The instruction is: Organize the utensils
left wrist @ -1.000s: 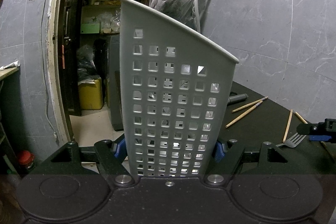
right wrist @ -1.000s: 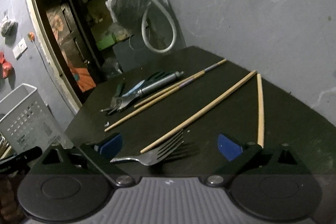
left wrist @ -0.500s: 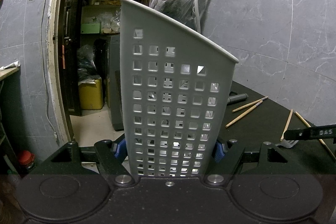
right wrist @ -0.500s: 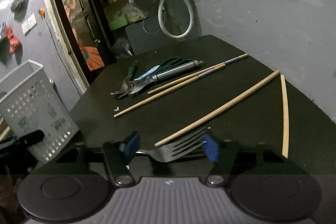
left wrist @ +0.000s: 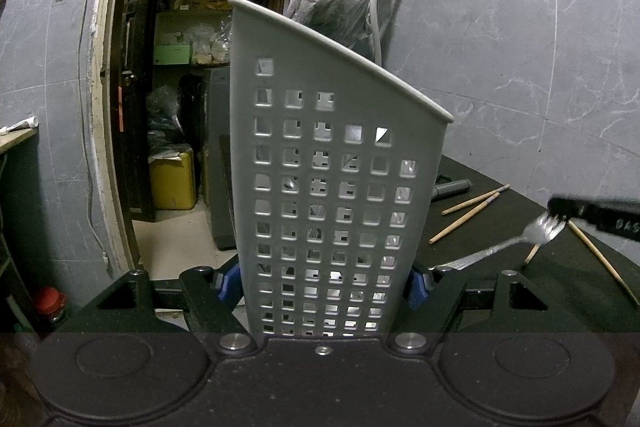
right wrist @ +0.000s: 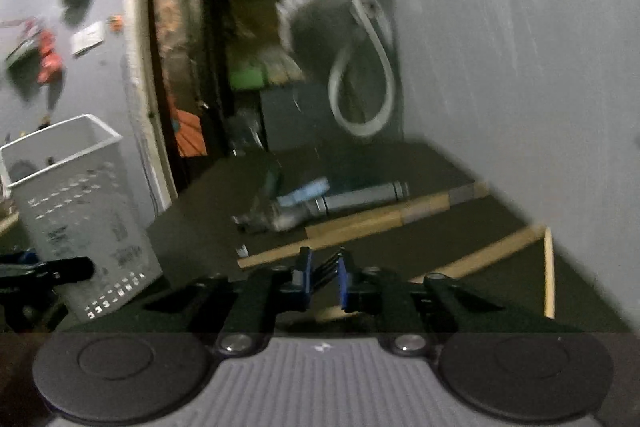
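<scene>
The right gripper (right wrist: 323, 277) is closing on the fork (left wrist: 516, 241); the left gripper (left wrist: 326, 281) clamps the basket (left wrist: 332, 163). Best: lift level, tines clear of the chopsticks (right wrist: 360, 227).

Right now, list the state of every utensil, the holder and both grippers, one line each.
left gripper: shut on the holder
holder: upright, clamped at its base
right gripper: jaws closing on the fork
fork: gripped at its tines, handle slanting down
chopsticks: lying loose on the table
</scene>
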### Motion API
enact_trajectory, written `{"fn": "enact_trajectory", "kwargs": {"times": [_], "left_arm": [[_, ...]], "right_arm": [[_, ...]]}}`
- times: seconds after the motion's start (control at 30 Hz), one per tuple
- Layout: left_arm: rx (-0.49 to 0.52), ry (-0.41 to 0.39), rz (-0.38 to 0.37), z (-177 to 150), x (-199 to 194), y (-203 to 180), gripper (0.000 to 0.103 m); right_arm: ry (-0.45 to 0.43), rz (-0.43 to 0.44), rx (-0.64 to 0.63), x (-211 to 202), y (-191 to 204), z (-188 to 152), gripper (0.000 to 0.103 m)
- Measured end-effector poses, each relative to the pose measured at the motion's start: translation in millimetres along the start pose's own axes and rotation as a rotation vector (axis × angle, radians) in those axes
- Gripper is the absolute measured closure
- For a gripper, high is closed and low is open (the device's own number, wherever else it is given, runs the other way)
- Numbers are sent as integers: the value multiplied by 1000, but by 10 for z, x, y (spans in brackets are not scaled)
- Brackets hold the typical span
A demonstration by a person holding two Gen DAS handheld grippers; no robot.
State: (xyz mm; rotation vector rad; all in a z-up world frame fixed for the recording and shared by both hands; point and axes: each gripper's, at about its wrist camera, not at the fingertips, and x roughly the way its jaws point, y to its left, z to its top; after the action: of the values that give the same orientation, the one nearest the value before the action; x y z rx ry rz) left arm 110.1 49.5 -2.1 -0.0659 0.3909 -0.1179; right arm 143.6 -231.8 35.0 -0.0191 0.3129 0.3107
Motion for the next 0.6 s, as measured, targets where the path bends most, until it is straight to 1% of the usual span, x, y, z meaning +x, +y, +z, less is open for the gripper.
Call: {"fn": "enact_trajectory", "kwargs": {"times": [0.17,0.27,0.33,0.4,0.6], "left_arm": [[1,0,0,0,0,0,27],[0,0,0,0,0,1,27],[1,-1,0,-1,0,1,27],[-1,-1,-1,4,2,1,27],[-13,-2,-1,2,-5,22,27]], "right_arm": [[-149,-16,-225,-211,390,112,94],[-216,-20,-329,-286,581,152,98],[-233,-12,-369,-295,689,189,101],[-249,-26,-410,-282,802,216,101],[-292,4,-416,-245,891,288,102]]}}
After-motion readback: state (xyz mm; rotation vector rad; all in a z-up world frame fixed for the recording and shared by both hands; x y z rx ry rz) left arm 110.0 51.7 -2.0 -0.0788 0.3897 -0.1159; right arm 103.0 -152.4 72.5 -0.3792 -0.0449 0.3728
